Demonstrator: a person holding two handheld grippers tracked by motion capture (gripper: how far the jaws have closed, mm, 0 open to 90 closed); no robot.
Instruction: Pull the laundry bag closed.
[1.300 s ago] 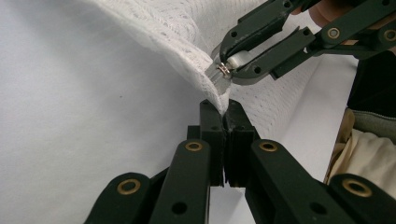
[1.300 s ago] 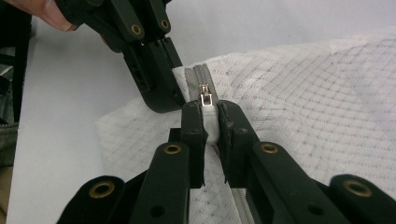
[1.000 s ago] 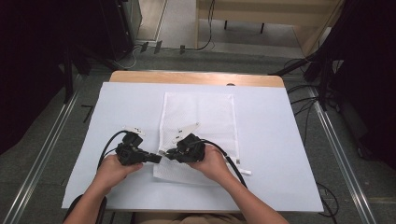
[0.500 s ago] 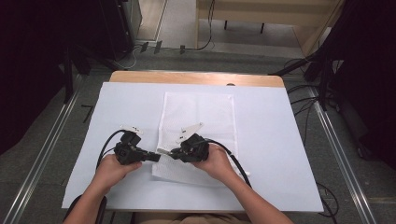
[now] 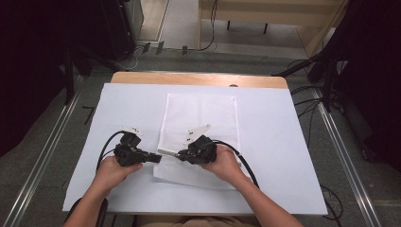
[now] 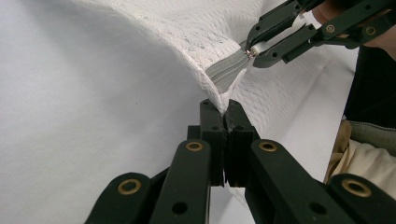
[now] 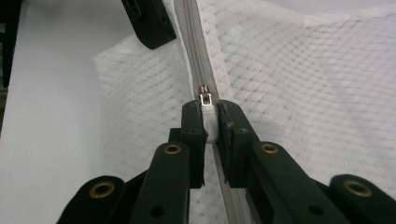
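A white mesh bag (image 5: 201, 116) lies flat on the white-covered table (image 5: 283, 142). Its grey zipper (image 7: 194, 46) runs along the near left edge. In the high view my left gripper (image 5: 158, 156) and right gripper (image 5: 178, 154) meet tip to tip at that edge. The left gripper (image 6: 226, 112) is shut on the bag's corner fabric, just below the zipper end (image 6: 229, 70). The right gripper (image 7: 210, 109) is shut on the white zipper pull (image 7: 206, 99); the left gripper view shows this right gripper (image 6: 254, 49) further along the same raised edge.
The table's wooden back edge (image 5: 198, 79) shows beyond the white cover. Black cables (image 5: 239, 158) trail from both grippers toward me. Dark equipment and floor cables (image 5: 312, 94) surround the table. Metal rails (image 5: 350, 161) run along both sides.
The right gripper has slid a little to the right with the zipper pull. The left gripper has held its place on the bag's corner.
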